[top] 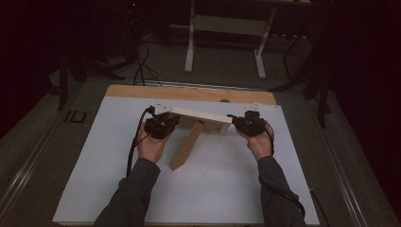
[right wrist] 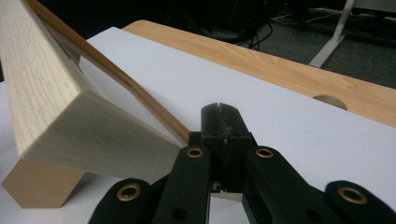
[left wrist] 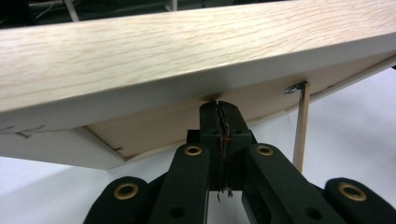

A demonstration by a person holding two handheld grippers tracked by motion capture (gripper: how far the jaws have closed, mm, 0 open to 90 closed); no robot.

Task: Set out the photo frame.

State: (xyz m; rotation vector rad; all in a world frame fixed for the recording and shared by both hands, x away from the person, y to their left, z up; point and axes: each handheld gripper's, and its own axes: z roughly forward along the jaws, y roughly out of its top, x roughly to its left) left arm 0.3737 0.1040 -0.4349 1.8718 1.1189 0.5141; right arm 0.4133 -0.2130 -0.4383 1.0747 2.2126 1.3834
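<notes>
- A dark room with cables on the floor and a white table frame (top: 226, 28) at the top of the high view; in the middle stands the counter (top: 142, 92), wood-edged and covered by a white sheet (top: 222, 179).
- At the centre of the high view, a pale wooden picture frame (top: 201, 115) is propped tilted on the sheet, its brown back stand (top: 187, 146) running down toward the lower middle.
- The left gripper (top: 161, 124) sits at the frame's left end and the right gripper (top: 249, 123) at its right end, each in a hand entering from the bottom.
- In the left gripper view the jaws are fully closed with nothing between them, the tips just under the frame's lower edge (left wrist: 196, 74); whether they touch it I cannot tell.
- In the right gripper view the jaws are likewise closed and empty, beside the frame's corner (right wrist: 84, 126).
- Judgement: the step in hand looks like steadying or nudging the frame with closed tips, not gripping it.
- The next move probably calls for opening the jaws to grasp an edge, or an even push from both ends so the stand does not fold.
</notes>
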